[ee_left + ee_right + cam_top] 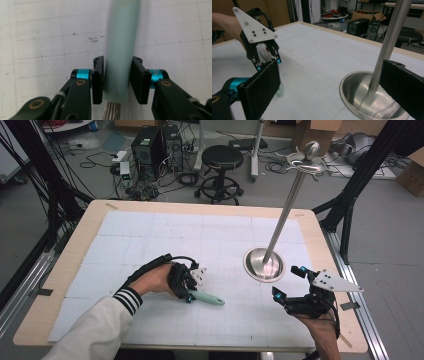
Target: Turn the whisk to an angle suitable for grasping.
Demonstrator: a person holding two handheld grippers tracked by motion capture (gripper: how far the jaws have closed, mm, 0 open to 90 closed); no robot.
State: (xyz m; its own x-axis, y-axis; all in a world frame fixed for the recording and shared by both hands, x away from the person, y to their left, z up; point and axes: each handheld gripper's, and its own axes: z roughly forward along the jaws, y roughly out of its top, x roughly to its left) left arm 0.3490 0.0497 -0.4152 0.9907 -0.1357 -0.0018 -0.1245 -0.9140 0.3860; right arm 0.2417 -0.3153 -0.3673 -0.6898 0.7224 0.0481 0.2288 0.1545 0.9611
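The left gripper (116, 80) is clamped on the mint-green whisk handle (121, 50), both pads pressed against its sides; the whisk (202, 295) lies on the white mat (200, 235), left of the steel stand base (263, 265). The right gripper (287, 282) holds nothing, jaws wide apart, just right of that base.

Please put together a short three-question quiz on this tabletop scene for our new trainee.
1. True or false: the left gripper has its pads pressed on the mint-green handle of a whisk.
2. How do the right gripper's jaws stand: A) wide apart with nothing between them, B) clamped on the pole, C) clamped on the whisk?
3. What does the steel pole rise from?

Key
1. True; the wire end shows at the bottom of the left gripper view.
2. A.
3. A round steel base on the table, near the right gripper.
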